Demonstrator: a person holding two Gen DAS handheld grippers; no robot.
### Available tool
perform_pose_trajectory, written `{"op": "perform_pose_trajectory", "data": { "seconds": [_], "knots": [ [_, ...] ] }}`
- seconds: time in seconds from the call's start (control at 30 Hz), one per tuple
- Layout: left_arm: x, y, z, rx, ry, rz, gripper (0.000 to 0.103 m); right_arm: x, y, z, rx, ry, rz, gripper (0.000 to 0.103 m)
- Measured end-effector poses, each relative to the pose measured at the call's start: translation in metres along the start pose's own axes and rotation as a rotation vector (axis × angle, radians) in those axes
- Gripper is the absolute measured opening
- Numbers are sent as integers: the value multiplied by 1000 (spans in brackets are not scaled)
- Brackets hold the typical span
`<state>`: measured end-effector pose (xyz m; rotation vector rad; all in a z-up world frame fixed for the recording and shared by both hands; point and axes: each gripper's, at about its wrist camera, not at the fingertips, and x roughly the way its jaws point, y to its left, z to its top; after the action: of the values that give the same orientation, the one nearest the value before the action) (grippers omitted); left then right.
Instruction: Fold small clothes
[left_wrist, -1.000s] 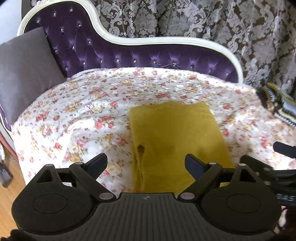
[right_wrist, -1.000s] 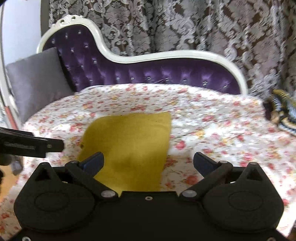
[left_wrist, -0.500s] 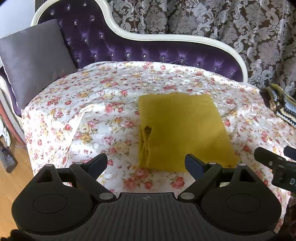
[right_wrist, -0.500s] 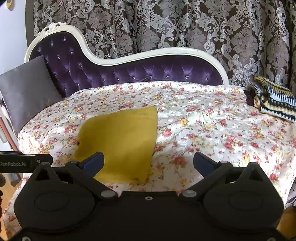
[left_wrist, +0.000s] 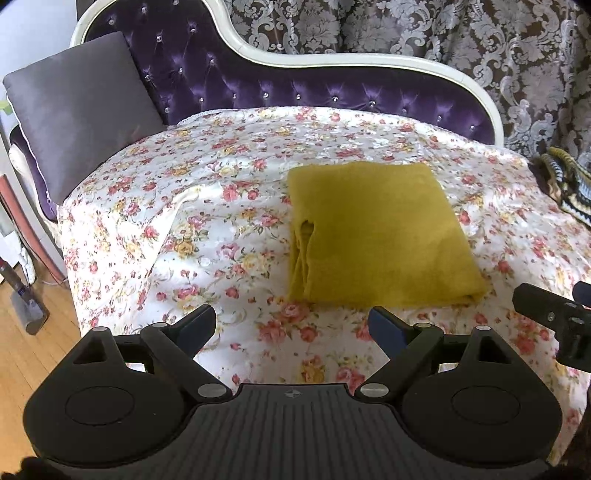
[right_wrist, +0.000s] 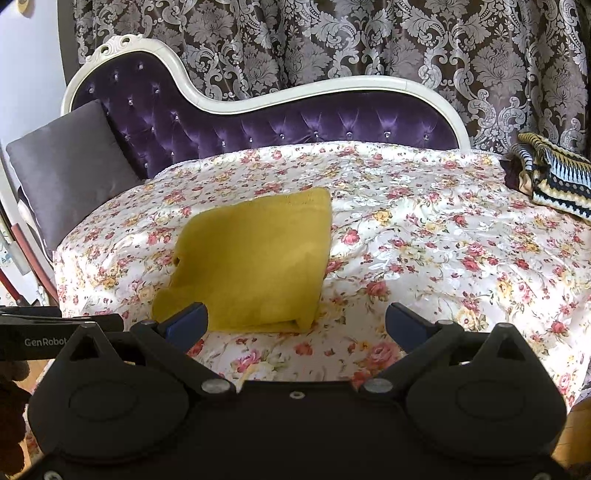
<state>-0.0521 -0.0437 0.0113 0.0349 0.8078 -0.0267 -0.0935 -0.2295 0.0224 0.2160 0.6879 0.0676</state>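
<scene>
The yellow garment (left_wrist: 380, 236) lay folded into a neat rectangle on the floral bedspread (left_wrist: 221, 206) of the chaise, touched by neither gripper. The left gripper (left_wrist: 293, 325) and right gripper (right_wrist: 295, 321) both hung spread wide and empty, just short of its near edge. The fold looked finished, so the next move probably called for setting it aside or fetching the striped knit (right_wrist: 554, 177) at the far right.

I log: mustard-yellow folded garment (left_wrist: 380, 236); white bedspread (left_wrist: 207, 206) with red and yellow roses; purple tufted chaise back (right_wrist: 280, 125); grey cushion (left_wrist: 77, 107); brown-and-silver damask curtain (right_wrist: 332, 40); striped crochet blanket (right_wrist: 550, 177).
</scene>
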Motion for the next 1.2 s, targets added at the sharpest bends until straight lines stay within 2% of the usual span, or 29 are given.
{"op": "perform_pose_trajectory", "data": {
  "seconds": [0.63, 1.2],
  "knots": [
    [11, -6, -9, 17, 76, -2, 89, 7, 0, -10, 31, 56, 44, 102],
    [13, -8, -8, 21, 85, -11, 89, 12, 3, -6, 28, 56, 57, 102]
  ]
}}
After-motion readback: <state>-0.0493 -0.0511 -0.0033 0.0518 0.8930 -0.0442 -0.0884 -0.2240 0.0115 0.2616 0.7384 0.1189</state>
